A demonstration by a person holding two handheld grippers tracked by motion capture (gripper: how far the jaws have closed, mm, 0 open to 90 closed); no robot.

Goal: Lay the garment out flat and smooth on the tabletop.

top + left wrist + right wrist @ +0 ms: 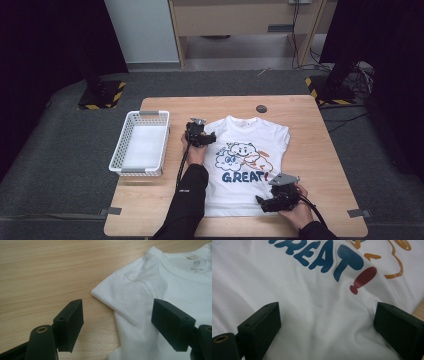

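A white T-shirt point(250, 140) with a cartoon cloud print and the word "GREAT!" lies flat on the wooden table point(315, 150), neck toward the far side. My left gripper point(212, 137) is at the shirt's left sleeve. In the left gripper view my left gripper point(117, 325) stands open; the sleeve point(125, 292) lies between the jaws and no pad presses on it. My right gripper point(261, 202) hovers over the shirt's lower right part near the hem. In the right gripper view my right gripper point(327, 332) is open wide over rumpled white cloth point(312, 302) just below the lettering.
A white plastic basket point(116, 159) stands on the table's left edge, beside the left hand. A small dark round cap point(261, 108) sits near the table's far edge. Bare wood runs to the right of the shirt. Black stands with striped bases are on the floor behind.
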